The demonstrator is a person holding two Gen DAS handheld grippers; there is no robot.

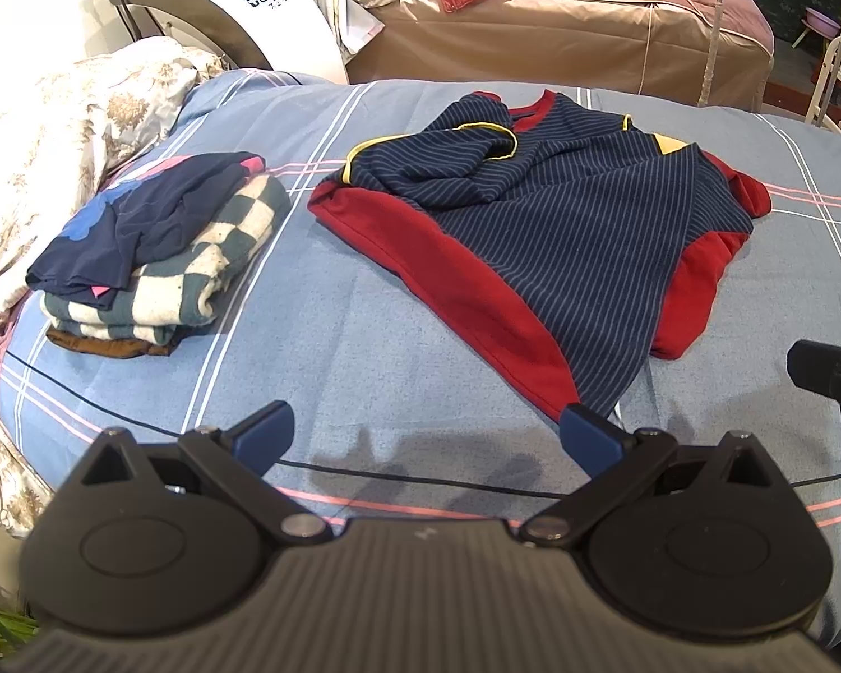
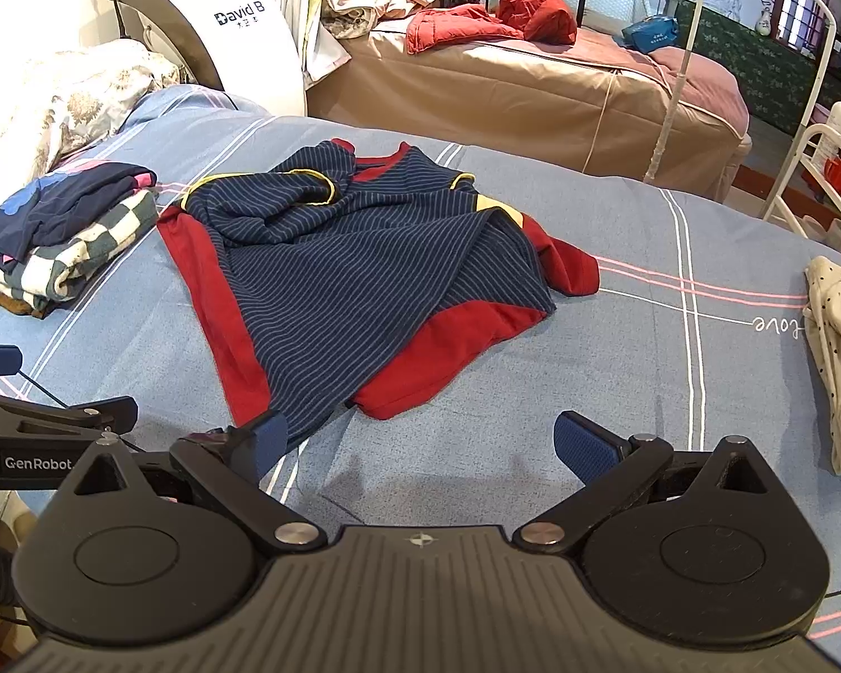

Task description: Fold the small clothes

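Big blue striped bed sheet (image 1: 364,336) fills my view, and in the middle of it lies the shirt (image 1: 532,213), navy pinstripe with red sleeves and hem, rumpled and half folded over itself. To its left sits a stack of folded clothes (image 1: 151,258), done already by the look of it; off to the right, a dotted cream garment (image 2: 838,359) waits at the sheet's edge. The shirt looks soft and light (floppy, so it will sag if I lift it by one point only); I'd take it at the red hem corner nearest me and at the shoulder. Its long axis runs from the red collar, far away, down toward me, slanting slightly right. Left gripper (image 1: 426,432) hovers just short of the hem, jaws wide, holding nothing. Right gripper (image 2: 420,443) likewise, jaws wide and empty.
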